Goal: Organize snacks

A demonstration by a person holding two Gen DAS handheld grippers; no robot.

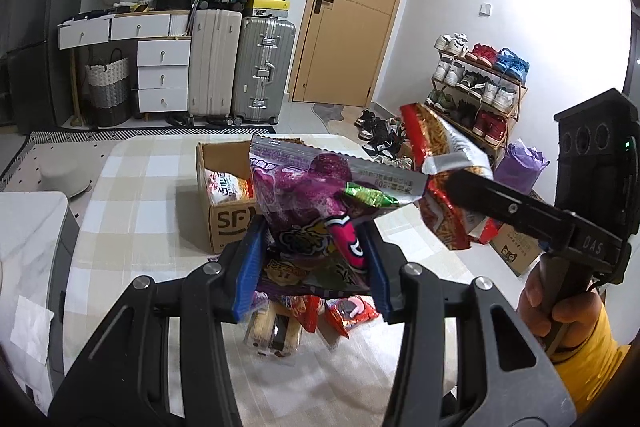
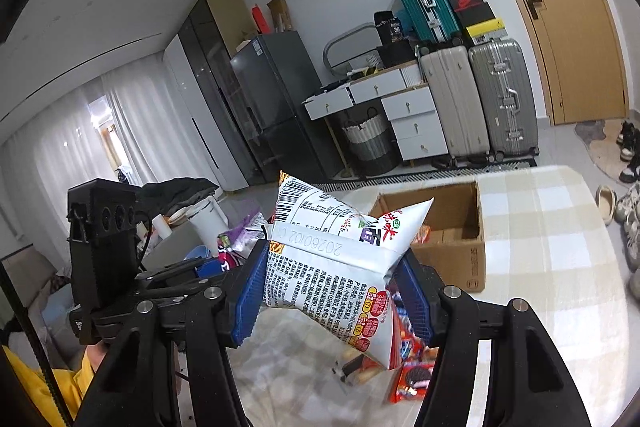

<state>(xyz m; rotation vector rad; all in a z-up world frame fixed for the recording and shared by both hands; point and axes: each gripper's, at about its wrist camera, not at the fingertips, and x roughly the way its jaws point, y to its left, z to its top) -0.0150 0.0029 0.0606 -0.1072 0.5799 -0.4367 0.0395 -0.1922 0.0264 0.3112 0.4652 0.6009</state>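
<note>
I hold two snack packets in the air above the table (image 1: 132, 187), which has a beige and white checked cloth. My left gripper (image 1: 314, 259) has its blue pads (image 1: 250, 267) pressed on both sides of a purple snack bag (image 1: 316, 203). The bag stands up between the fingers and its silver top edge leans to the right. My right gripper (image 2: 338, 281) is clamped in the same way on a silver and red snack bag (image 2: 340, 251). In the right wrist view I see the printed back of this bag with a barcode and a date stamp. In the left wrist view the same bag shows its red front, and it is just beside the purple one, to its right. I cannot tell if the two bags touch.

The cardboard box (image 1: 228, 223) is open and stands on the table behind both bags. There are already some packets inside it. Under the grippers more small snacks (image 1: 280, 327) lie on the cloth, among them a red cookie pack (image 2: 412, 379). A hand (image 1: 556, 307) with a yellow sleeve (image 1: 588, 359) holds the handle of the right gripper. Suitcases (image 1: 240, 67), a white drawer unit (image 1: 164, 75) and a shoe rack (image 1: 476, 87) stand along the far walls.
</note>
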